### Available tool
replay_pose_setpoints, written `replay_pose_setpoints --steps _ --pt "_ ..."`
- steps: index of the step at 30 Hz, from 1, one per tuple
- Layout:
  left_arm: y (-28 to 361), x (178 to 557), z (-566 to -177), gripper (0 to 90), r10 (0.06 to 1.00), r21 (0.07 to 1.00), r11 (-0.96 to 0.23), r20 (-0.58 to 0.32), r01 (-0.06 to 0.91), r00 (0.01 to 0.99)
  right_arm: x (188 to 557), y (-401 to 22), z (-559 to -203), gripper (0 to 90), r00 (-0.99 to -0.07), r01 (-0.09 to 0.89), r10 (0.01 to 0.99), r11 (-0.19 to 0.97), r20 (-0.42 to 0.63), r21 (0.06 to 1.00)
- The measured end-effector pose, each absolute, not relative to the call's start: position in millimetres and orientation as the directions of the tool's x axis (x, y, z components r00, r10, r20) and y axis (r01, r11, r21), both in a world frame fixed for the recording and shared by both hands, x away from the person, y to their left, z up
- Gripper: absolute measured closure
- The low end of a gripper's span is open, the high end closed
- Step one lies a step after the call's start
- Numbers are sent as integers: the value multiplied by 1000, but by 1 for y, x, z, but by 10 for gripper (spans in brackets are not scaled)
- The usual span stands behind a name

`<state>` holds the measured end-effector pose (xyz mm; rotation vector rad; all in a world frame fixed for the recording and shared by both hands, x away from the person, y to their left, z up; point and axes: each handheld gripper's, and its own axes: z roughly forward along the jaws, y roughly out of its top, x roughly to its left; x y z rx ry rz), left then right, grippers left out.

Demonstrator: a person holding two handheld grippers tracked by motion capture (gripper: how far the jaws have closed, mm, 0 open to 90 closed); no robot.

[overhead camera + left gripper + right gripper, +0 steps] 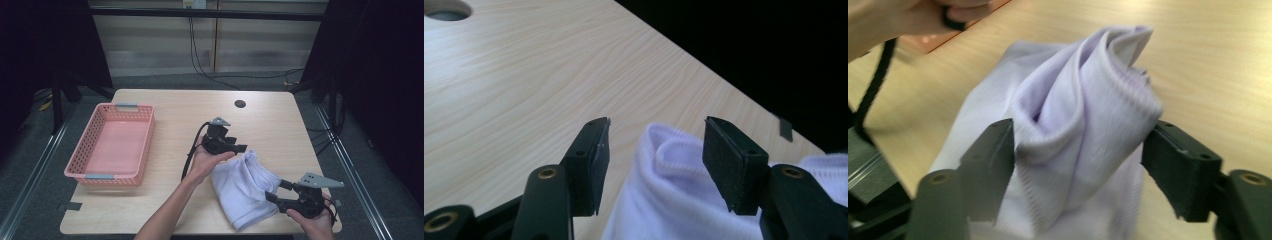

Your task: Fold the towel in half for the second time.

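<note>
Both tools stand open, the left tool [241,148] and right tool [272,190] straddling the white garment [242,187] unpinched; its loose fold probably slumps on the desk [165,210], undoing the fold.

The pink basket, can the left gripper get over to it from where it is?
Probably yes. The left gripper is open at the white cloth, gripping nothing, and only bare table lies between it and the pink basket.
</note>
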<state>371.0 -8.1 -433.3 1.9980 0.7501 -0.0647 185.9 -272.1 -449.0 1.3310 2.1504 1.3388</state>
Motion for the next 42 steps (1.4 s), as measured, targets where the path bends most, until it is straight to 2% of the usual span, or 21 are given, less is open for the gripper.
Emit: replay_pose_setpoints --steps 3,8,11,12,14,15,19,21,22,24,26,28,30,31,32,35,37,40,42 --pt "6 363 -437 489 483 772 -361 -325 523 813 197 -275 -446 261 -516 546 832 138 202 826" --pt "18 342 -448 648 433 757 -434 -301 489 849 213 -273 -435 264 -504 511 849 144 160 847" --pt "19 325 -455 654 397 745 -483 -282 459 874 225 -267 -444 279 -534 563 826 188 181 805" --pt "20 320 -458 631 407 739 -485 -283 468 868 227 -266 -450 318 -530 578 831 209 168 788" --pt "22 314 -468 571 428 725 -497 -272 476 862 228 -266 -461 612 -535 606 828 236 170 760" --pt "23 312 -472 567 446 722 -513 -239 465 863 226 -267 -463 711 -519 609 842 244 147 755" --pt "18 316 -482 567 458 709 -535 -213 459 863 221 -286 -468 769 -452 660 878 211 156 721" --pt "15 320 -485 586 450 708 -562 -173 428 876 218 -295 -477 750 -407 695 901 200 149 691" --pt "14 323 -487 584 447 717 -546 -189 434 874 216 -299 -481 751 -402 715 899 189 174 674" --pt "15 332 -490 581 444 722 -535 -202 439 873 211 -299 -481 731 -421 711 893 214 162 670" --pt "15 341 -494 581 445 734 -520 -203 436 872 211 -297 -475 615 -437 685 888 225 143 693" --pt "14 349 -496 561 448 735 -510 -217 447 867 215 -293 -467 540 -442 655 888 225 125 722" --pt "12 352 -495 547 456 733 -516 -203 443 867 222 -287 -459 532 -470 620 874 230 121 750" --pt "11 352 -495 543 459 735 -510 -208 448 864 225 -281 -456 560 -493 600 862 237 120 764" --pt "12 351 -494 539 463 734 -506 -212 453 861 228 -275 -453 589 -524 589 842 248 130 769" --pt "16 346 -488 503 465 739 -489 -230 464 855 238 -253 -452 594 -605 573 775 267 181 775" --pt "21 338 -479 457 451 741 -475 -259 475 854 245 -240 -455 536 -635 561 750 286 183 777" --pt "31 315 -467 447 445 726 -500 -252 472 859 254 -228 -459 445 -661 568 718 289 218 770" --pt "36 293 -462 451 395 731 -526 -242 434 886 256 -224 -462 427 -669 573 708 299 225 763"
